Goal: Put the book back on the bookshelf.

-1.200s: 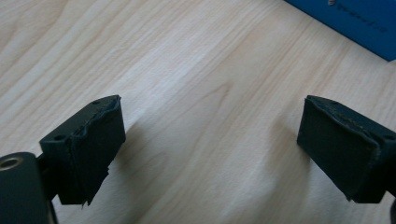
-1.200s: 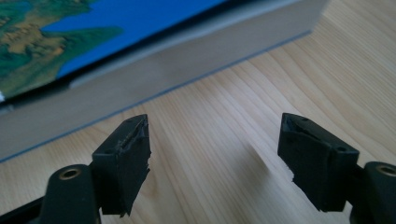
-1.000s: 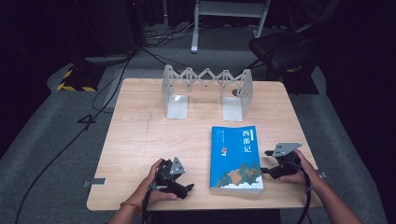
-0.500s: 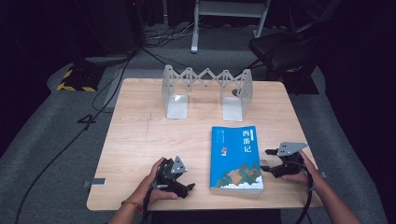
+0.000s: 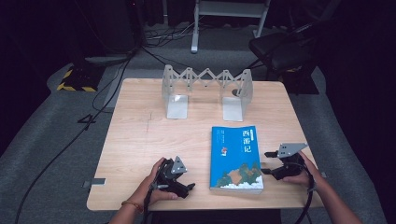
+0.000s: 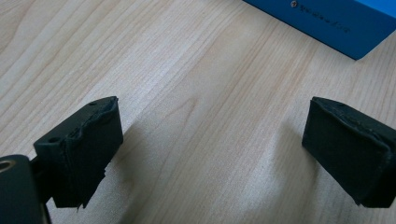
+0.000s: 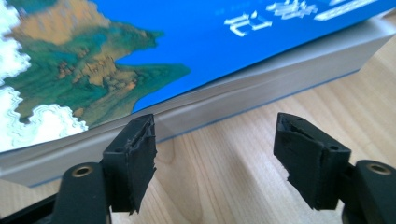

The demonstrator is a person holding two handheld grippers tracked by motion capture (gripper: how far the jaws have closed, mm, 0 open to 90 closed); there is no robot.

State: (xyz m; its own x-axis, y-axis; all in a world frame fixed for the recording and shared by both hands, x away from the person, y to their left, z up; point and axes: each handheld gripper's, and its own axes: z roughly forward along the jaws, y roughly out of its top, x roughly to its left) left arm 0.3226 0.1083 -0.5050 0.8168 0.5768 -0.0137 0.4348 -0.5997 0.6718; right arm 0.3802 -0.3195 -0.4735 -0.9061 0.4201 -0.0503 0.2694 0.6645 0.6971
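High view: blue book [image 5: 236,157] titled 西游记 lies flat between left gripper [image 5: 186,185] and right gripper [image 5: 267,162], both jaws open, empty.

surface: light wooden table [image 5: 140,140] | flat on it: blue book [image 5: 236,158], near the front edge, right of centre | standing at the back: grey folding book stand [image 5: 205,91], its two end plates on the wood

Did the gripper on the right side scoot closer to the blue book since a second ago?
Yes. The right gripper has crept a little left toward the flat blue paperback book, its jaws closing slightly, nothing between them yet.
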